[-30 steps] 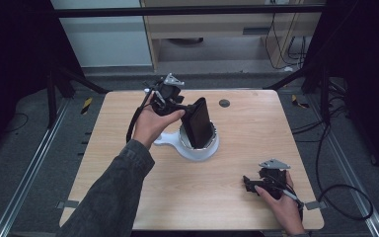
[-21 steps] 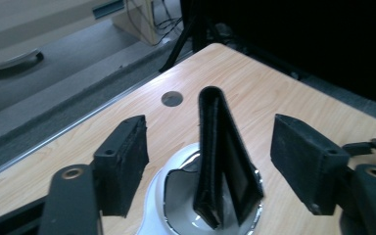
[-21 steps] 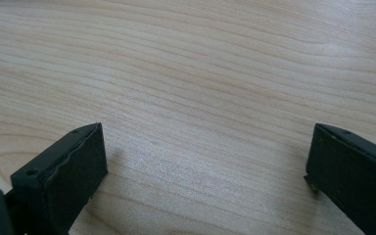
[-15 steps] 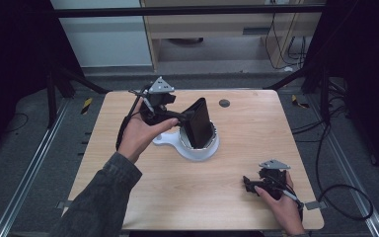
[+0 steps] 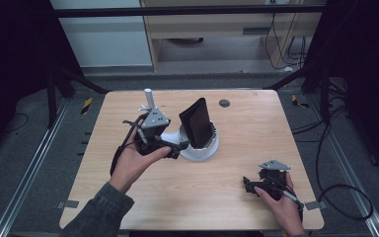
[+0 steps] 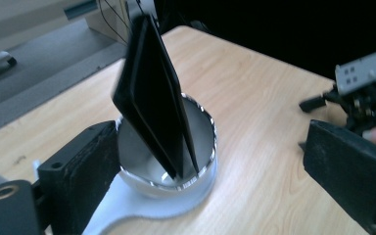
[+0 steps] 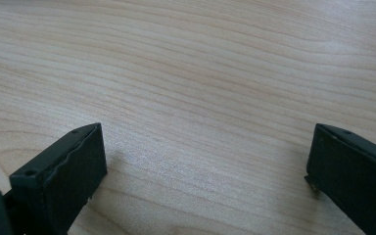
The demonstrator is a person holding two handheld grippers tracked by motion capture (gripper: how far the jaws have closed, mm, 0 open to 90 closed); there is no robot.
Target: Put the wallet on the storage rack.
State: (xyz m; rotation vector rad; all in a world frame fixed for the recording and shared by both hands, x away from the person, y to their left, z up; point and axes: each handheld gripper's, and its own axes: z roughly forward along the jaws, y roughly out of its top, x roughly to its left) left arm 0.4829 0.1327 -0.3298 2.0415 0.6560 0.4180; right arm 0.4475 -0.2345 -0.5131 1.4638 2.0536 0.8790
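Wallet (image 5: 196, 123) leans in bowl (image 5: 203, 149), left tongs (image 5: 178, 146) beside.

Pretty plain setup: light wood-grain table (image 5: 256, 148) sitting on a grey floor (image 5: 29, 148), with metal rails (image 5: 27, 180) running along both sides. Behind it there's a beige cabinet (image 5: 212, 29) with an open shelf and a pale panel (image 5: 103, 34) next to it. Black cables (image 5: 335, 163) snake around on the right, and both far edges are really dark.
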